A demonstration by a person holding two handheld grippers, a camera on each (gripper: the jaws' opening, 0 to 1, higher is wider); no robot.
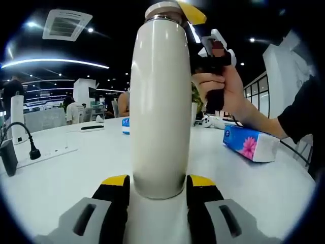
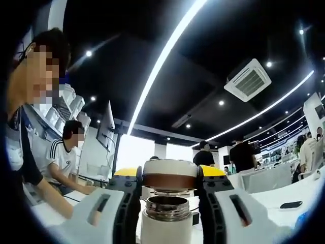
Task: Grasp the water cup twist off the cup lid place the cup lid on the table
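Observation:
A tall cream water cup (image 1: 161, 107) stands upright on the white table (image 1: 61, 173), and my left gripper (image 1: 159, 187) is shut on its lower body. Near the top of that view, my right gripper (image 1: 190, 18) is held by a person's hand (image 1: 221, 86) at the cup's top. In the right gripper view, my right gripper (image 2: 169, 175) is shut on the cup lid (image 2: 169, 176), cream with a brown band. The lid hangs just above the cup's open steel mouth (image 2: 166, 207), apart from it.
A blue tissue pack (image 1: 250, 143) lies on the table to the right, a smaller blue pack (image 1: 125, 125) behind the cup. A black cable with plug (image 1: 30, 147) and a power strip sit at the left. Several people sit and stand in the background.

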